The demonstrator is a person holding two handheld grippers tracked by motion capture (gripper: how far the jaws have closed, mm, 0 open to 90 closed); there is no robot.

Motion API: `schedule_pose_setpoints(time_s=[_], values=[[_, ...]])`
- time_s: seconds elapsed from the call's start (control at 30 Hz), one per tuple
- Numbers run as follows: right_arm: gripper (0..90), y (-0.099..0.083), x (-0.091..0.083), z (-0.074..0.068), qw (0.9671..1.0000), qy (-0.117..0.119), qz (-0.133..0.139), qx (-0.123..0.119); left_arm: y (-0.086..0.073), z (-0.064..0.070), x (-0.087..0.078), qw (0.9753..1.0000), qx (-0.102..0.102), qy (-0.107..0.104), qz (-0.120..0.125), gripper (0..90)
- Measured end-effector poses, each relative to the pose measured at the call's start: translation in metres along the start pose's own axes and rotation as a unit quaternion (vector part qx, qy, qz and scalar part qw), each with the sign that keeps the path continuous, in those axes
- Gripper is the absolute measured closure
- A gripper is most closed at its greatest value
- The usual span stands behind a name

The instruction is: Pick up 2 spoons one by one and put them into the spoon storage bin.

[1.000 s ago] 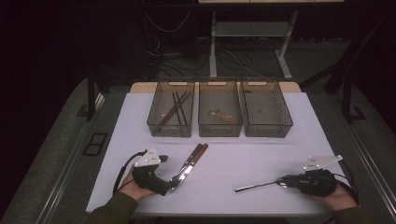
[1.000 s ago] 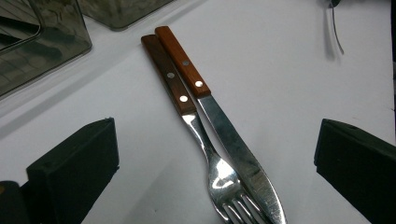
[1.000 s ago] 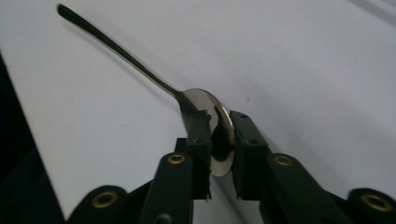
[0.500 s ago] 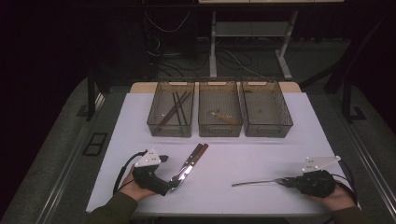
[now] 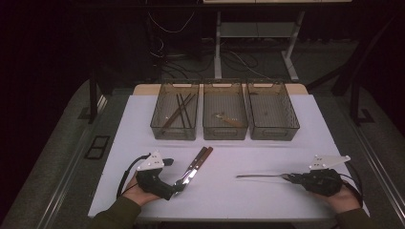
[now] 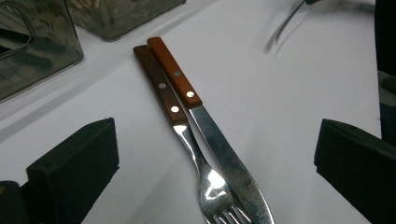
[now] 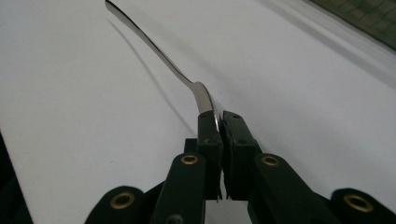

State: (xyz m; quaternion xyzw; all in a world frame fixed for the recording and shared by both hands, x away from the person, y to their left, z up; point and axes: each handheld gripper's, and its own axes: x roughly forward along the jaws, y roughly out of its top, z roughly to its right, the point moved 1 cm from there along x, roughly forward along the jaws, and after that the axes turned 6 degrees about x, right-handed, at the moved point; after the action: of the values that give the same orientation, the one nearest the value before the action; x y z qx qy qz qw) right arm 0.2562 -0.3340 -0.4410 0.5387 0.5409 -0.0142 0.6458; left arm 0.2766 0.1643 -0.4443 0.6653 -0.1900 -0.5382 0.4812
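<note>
Right gripper had lifted the spoon since earlier, fingers clamped on its bowl, lower right | left gripper fingers apart over fork and knife, lower left | bins: sorting judged partly done, three pieces left.

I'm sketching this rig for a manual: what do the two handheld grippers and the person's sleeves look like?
Both the left gripper and the right gripper are black, each topped by a grey three-cornered plate and trailing a black cable. The right gripper's jaw links carry brass-coloured rivets. The sleeves are dark olive.
</note>
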Motion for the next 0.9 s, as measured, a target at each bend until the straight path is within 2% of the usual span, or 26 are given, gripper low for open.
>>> schedule_pose_setpoints(time_s=[0.1,0.27,0.57,0.7,0.9], values=[[86.6,0.003,-0.001,0.001,0.9999,-0.004,0.006,0.008,-0.001,0.000,0.000,1.0000,-0.006,0.002,0.000,0.0],[86.7,0.008,0.001,0.002,0.9997,-0.011,0.011,0.020,-0.001,0.000,0.000,1.0000,-0.006,0.001,-0.001,0.0],[86.7,0.023,-0.003,0.003,0.9981,-0.026,0.036,0.044,0.000,0.000,0.001,1.0000,-0.008,-0.002,0.000,0.0],[86.7,0.029,-0.006,0.004,0.9966,-0.036,0.045,0.059,0.000,0.000,0.001,1.0000,-0.008,-0.001,0.000,0.0],[86.7,0.041,-0.009,0.005,0.9932,-0.063,0.062,0.076,0.000,0.001,0.001,1.0000,-0.006,0.001,-0.002,0.0]])
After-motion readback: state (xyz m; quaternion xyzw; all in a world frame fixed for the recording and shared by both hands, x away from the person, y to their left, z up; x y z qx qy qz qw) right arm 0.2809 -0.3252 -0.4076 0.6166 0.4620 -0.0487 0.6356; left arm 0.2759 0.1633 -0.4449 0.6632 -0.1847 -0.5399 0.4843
